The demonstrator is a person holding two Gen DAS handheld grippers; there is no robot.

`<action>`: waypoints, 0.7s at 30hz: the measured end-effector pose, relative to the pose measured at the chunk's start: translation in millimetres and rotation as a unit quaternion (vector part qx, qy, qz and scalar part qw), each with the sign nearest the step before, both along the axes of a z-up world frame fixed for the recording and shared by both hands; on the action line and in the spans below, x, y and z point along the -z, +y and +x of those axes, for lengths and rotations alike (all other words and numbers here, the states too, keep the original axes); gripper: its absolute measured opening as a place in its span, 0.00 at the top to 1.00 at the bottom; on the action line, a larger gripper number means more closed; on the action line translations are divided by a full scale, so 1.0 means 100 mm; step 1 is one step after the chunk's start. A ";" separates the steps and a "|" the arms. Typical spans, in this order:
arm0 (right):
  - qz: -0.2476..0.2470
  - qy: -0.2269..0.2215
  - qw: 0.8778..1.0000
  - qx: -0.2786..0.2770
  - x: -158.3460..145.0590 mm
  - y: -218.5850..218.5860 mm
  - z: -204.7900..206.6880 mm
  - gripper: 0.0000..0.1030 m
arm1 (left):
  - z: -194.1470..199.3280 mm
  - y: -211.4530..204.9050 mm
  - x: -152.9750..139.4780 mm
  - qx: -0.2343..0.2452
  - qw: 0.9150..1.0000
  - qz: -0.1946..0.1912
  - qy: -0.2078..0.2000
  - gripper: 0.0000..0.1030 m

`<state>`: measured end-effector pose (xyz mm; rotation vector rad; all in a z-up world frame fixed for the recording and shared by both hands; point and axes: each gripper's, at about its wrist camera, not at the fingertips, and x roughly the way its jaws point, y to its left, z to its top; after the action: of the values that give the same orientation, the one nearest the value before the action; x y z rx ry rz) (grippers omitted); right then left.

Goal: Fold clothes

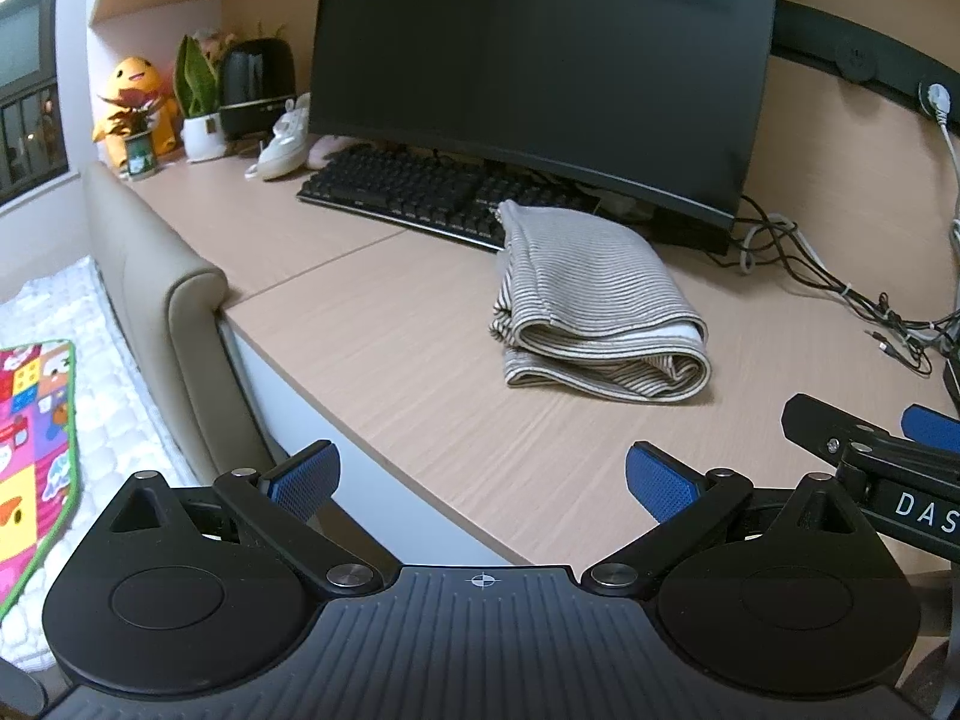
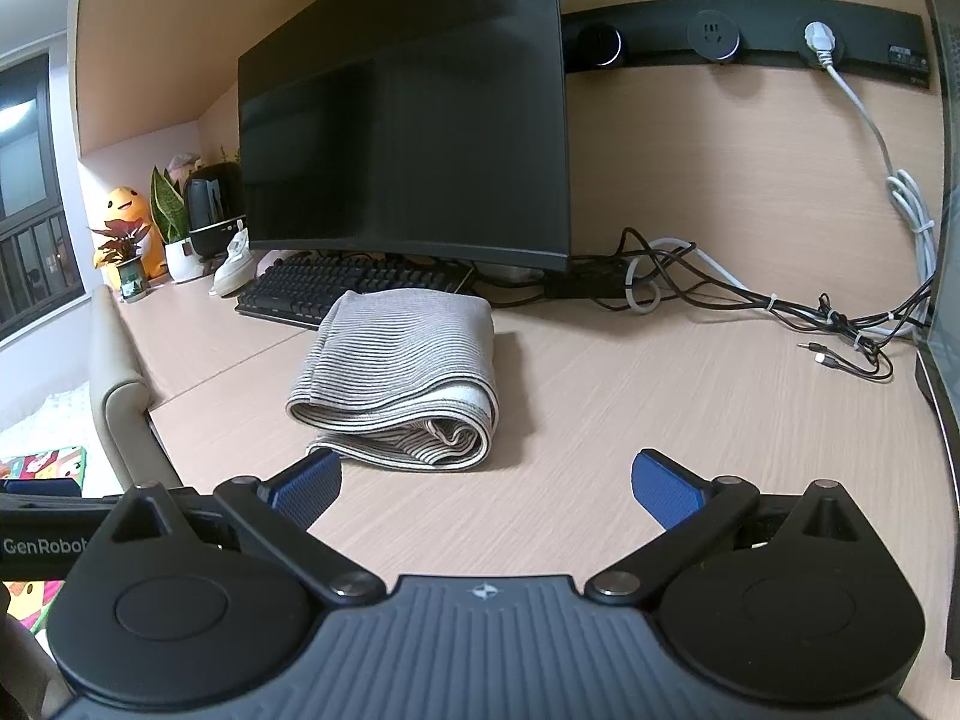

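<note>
A grey-and-white striped garment (image 1: 591, 300) lies folded into a thick bundle on the wooden desk (image 1: 420, 360), in front of the monitor. My left gripper (image 1: 483, 480) is open and empty, hanging over the desk's front edge, short of the bundle. In the right wrist view the same striped garment (image 2: 402, 372) sits just ahead and left of centre. My right gripper (image 2: 486, 489) is open with nothing between its blue pads (image 2: 666, 495), close to the garment's near fold. The right gripper's body (image 1: 888, 468) shows at the right edge of the left wrist view.
A large dark monitor (image 2: 408, 150) and black keyboard (image 2: 336, 288) stand behind the garment. Tangled cables (image 2: 780, 312) lie at the back right. Potted plants (image 1: 195, 102), a yellow plush toy (image 1: 135, 102) and a white shoe (image 1: 285, 138) crowd the far left. A beige headboard (image 1: 162, 300) and bed border the desk's left side.
</note>
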<state>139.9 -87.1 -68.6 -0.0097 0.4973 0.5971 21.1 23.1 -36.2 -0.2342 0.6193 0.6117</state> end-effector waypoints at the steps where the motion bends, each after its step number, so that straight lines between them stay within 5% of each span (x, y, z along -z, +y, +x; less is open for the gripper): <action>1: 0.000 0.000 1.000 0.000 0.00 0.00 0.00 0.00 | 0.00 0.00 0.00 0.000 1.000 -0.001 0.001 0.00; 21: -0.006 0.000 1.000 -0.003 0.03 -0.02 0.04 0.00 | 0.03 0.00 0.02 0.001 1.000 -0.007 0.006 0.00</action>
<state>144.2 -89.1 -71.8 -0.0221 0.5003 0.5991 23.7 23.0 -38.1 -0.2427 0.6358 0.6074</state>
